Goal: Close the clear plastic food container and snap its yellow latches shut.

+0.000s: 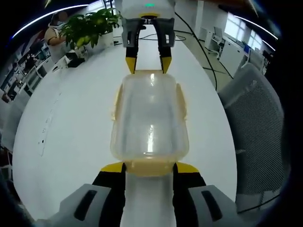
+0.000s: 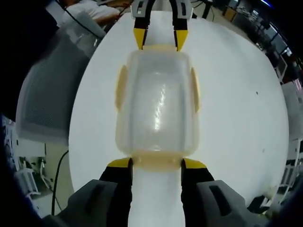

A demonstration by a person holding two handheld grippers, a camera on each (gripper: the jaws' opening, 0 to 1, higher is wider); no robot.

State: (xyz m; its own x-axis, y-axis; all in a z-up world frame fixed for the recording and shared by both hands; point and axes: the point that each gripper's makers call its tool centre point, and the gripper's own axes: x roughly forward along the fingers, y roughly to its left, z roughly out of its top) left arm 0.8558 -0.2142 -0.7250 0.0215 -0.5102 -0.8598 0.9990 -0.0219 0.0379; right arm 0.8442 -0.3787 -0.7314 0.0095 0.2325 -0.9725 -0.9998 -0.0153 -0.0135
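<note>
My left hand-held gripper (image 1: pixel 149 166) and right hand-held gripper (image 2: pixel 156 162), jaws apart, bracket the light, slick clear plastic food container with yellow latches (image 1: pixel 149 118) by its end latches, so I'll press gently.

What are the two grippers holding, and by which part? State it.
The clear container sits between both: the left gripper at one short end's yellow latch, the right gripper at the opposite end latch. A firm clamp cannot be told.
</note>
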